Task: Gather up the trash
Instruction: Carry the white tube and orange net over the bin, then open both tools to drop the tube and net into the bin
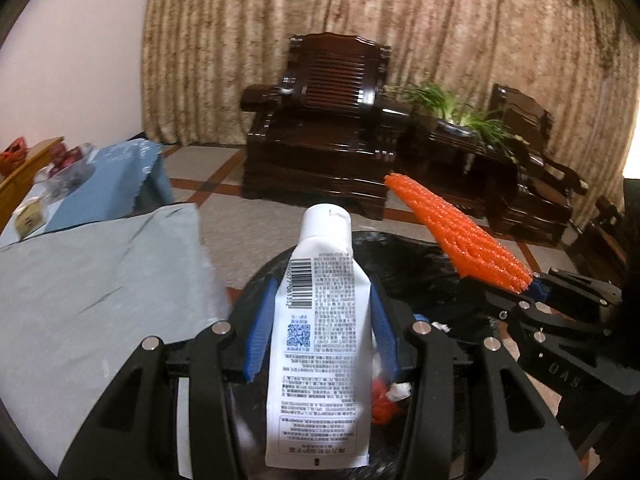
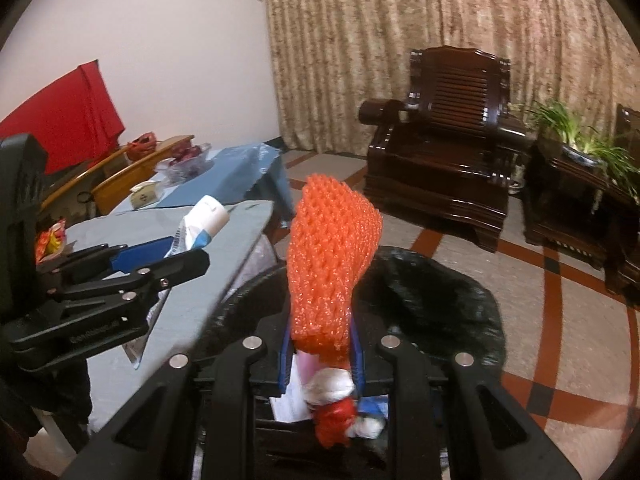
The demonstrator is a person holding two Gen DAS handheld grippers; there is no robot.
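My left gripper (image 1: 322, 312) is shut on a white squeeze tube (image 1: 320, 320) with a barcode, holding it over the black-lined trash bin (image 1: 404, 256). The tube also shows in the right wrist view (image 2: 204, 220). My right gripper (image 2: 320, 344) is shut on an orange foam fruit net (image 2: 332, 256), also above the bin (image 2: 440, 292). The net shows in the left wrist view (image 1: 460, 236), to the right of the tube. Red and white scraps (image 2: 336, 412) lie inside the bin below the grippers.
A table with a grey-blue cloth (image 1: 80, 280) stands left of the bin, with a snack wrapper (image 2: 50, 242) on it. A second blue-covered table (image 2: 236, 176) holds a bowl and a box. Dark wooden armchairs (image 1: 320, 120) and a plant (image 2: 580, 136) stand behind.
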